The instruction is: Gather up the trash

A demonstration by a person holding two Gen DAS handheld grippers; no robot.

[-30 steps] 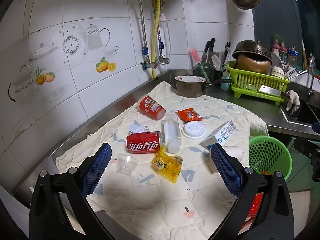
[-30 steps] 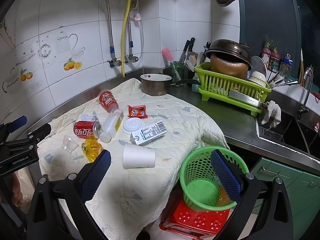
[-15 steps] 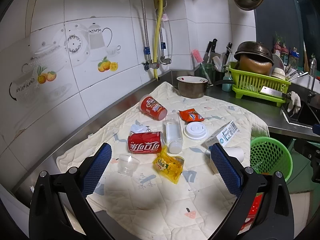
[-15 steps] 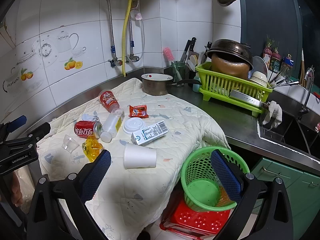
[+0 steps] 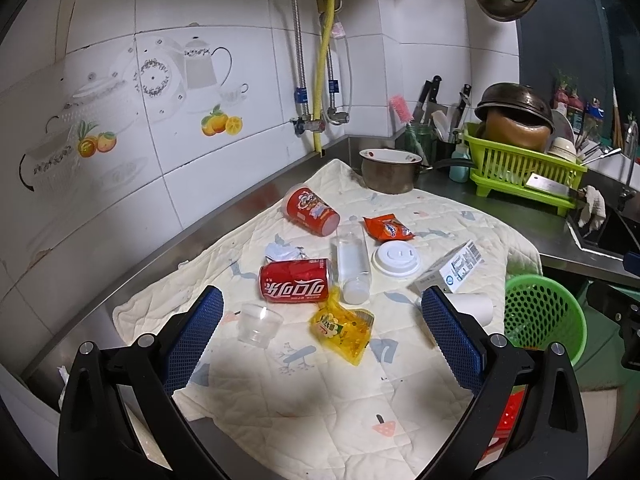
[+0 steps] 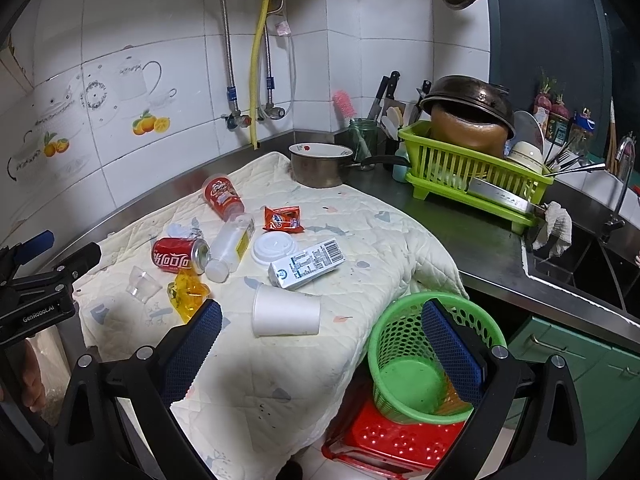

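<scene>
Trash lies on a quilted cloth (image 5: pixel 280 392) on the counter: a red cola can (image 5: pixel 294 286), a clear bottle (image 5: pixel 352 262), a yellow wrapper (image 5: pixel 342 326), a clear plastic cup (image 5: pixel 256 324), a red snack cup (image 5: pixel 310 210), an orange packet (image 5: pixel 386 228), a white lid (image 5: pixel 395 259), a milk carton (image 6: pixel 306 264) and a white paper cup (image 6: pixel 286 312). A green basket (image 6: pixel 416 364) stands on a red stool below the counter edge. My left gripper (image 5: pixel 322 336) is open, above the yellow wrapper. My right gripper (image 6: pixel 322 344) is open, between paper cup and basket.
A metal pot (image 6: pixel 318 164) sits at the cloth's far edge. A green dish rack (image 6: pixel 476 176) with a wok stands at right, next to a sink (image 6: pixel 576 256). The tiled wall (image 5: pixel 160 120) runs along the left. The left gripper also shows in the right wrist view (image 6: pixel 36 276).
Both grippers have drifted slightly; the trash sits a little higher and nearer in each view. Nothing was taken hold of or moved.
</scene>
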